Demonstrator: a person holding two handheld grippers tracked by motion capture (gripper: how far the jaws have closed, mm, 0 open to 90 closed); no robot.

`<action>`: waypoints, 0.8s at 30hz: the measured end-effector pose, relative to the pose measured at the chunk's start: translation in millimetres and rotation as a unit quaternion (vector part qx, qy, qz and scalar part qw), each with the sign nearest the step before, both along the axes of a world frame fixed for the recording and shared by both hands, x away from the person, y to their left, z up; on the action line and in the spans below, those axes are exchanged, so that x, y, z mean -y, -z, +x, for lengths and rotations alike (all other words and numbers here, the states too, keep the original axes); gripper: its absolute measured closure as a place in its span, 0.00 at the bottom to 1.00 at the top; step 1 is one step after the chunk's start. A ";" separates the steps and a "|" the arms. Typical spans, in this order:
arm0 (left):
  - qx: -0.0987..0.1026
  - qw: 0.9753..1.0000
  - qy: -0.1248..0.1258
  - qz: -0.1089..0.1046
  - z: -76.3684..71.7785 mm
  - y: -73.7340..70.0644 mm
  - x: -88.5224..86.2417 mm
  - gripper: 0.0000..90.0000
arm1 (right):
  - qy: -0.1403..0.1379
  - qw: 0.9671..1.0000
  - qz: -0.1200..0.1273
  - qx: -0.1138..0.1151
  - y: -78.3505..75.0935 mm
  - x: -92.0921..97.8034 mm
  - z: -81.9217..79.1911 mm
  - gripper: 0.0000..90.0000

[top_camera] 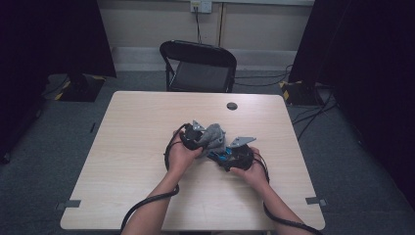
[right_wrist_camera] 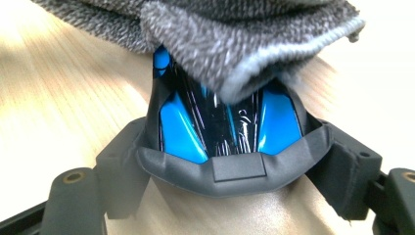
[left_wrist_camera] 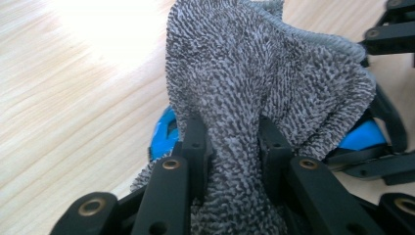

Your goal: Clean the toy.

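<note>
High view: left gripper [top_camera: 192, 138] fingers pinch grey cloth [top_camera: 213, 135]; right gripper [top_camera: 234, 155] fingers clamp blue-black toy [top_camera: 221, 155] mid-table.

— What is being handled?

— A grey cloth [left_wrist_camera: 254, 73] and a blue-and-black object [right_wrist_camera: 225, 132].

— Describe the cloth.

— Grey terry with a nubbly pile and a paler stitched hem along one edge. It is bunched, not flat: a fold is pinched into a narrow neck and the rest fans out above it in loose folds. It sits near the middle of the table [top_camera: 137, 122].

— And the other piece?

— Glossy blue panels set in shiny black plastic, with a matte dark grey rim at its near end. What it is, I can't tell.

— How do they sit together?

— The cloth drapes over the object's far end, touching it, covering its upper part.
</note>
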State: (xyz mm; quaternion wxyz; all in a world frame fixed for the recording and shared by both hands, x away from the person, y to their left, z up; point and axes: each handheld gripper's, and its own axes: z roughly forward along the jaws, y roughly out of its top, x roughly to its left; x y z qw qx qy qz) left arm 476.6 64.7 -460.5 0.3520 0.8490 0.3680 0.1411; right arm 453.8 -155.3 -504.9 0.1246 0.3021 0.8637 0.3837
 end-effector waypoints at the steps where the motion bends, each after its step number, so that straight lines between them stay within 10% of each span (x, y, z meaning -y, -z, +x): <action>1: -0.001 1.000 -0.003 -0.005 0.9 0.7 0.1 0.79 | 0.000 1.000 0.000 0.000 0.0 0.0 0.0 0.26; 24: -0.014 0.999 -0.049 -0.015 19.8 9.8 -18.8 0.79 | -0.001 1.000 0.000 0.000 0.0 0.1 0.1 0.26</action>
